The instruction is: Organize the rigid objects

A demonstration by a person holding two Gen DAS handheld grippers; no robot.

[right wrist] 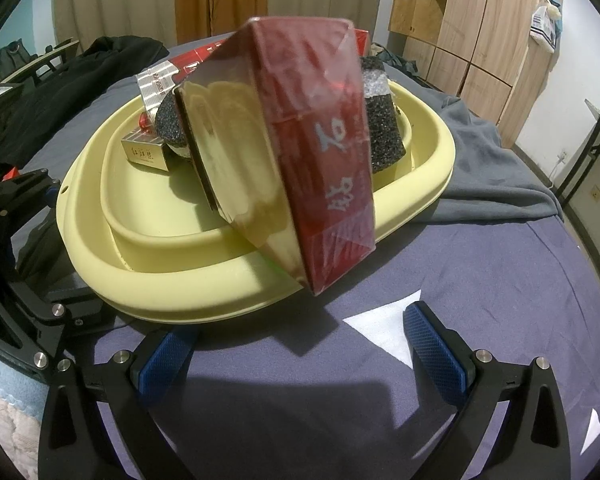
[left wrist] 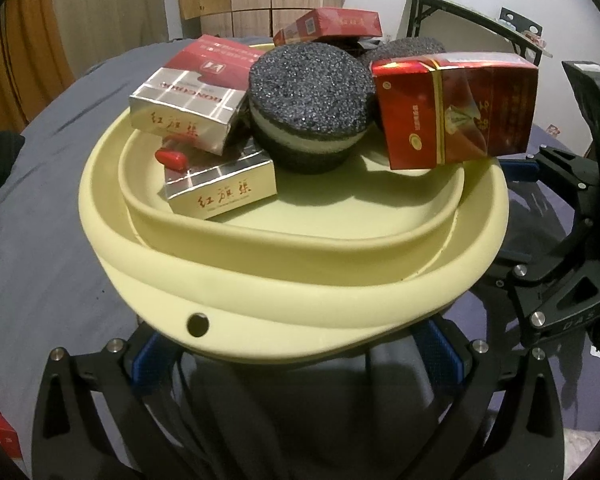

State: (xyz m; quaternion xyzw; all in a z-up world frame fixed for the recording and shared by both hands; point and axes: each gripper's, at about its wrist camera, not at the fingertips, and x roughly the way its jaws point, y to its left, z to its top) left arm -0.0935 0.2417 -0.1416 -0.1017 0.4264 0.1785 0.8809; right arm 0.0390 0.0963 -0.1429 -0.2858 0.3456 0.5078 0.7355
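— What's the left gripper [left wrist: 296, 354] doing?

— Its 2 blue-padded fingers [left wrist: 148, 360] are spread wide, and the near rim of the pale yellow basin [left wrist: 260, 292] sits right over them. Whether the pads actually touch the rim, I cannot tell.

— And inside the basin, running from that gripper's left across to its right?

— Ahead and to the left lies a silver-and-red cigarette pack [left wrist: 192, 96], tilted on top of a second silver pack [left wrist: 224, 188], with a small red lighter [left wrist: 172, 159] wedged between the 2. Straight ahead sits a round black scouring sponge [left wrist: 312, 96] with a white band through its middle. Beyond it, at the far rim, is another red pack [left wrist: 332, 26]. Ahead and to the right, a glossy red pack [left wrist: 456, 108] stands tilted over the basin's right edge.

— Is the right gripper [right wrist: 300, 356] holding that one?

— No. Its fingers [right wrist: 436, 350] stand apart, with nothing between them. The glossy red pack [right wrist: 300, 160] is just ahead of them, its low corner on the basin's near rim [right wrist: 204, 276]; what else carries it I cannot make out. Under that gripper is a purple sheet [right wrist: 480, 280], with a grey blanket [right wrist: 500, 176] bunched farther ahead to its right.
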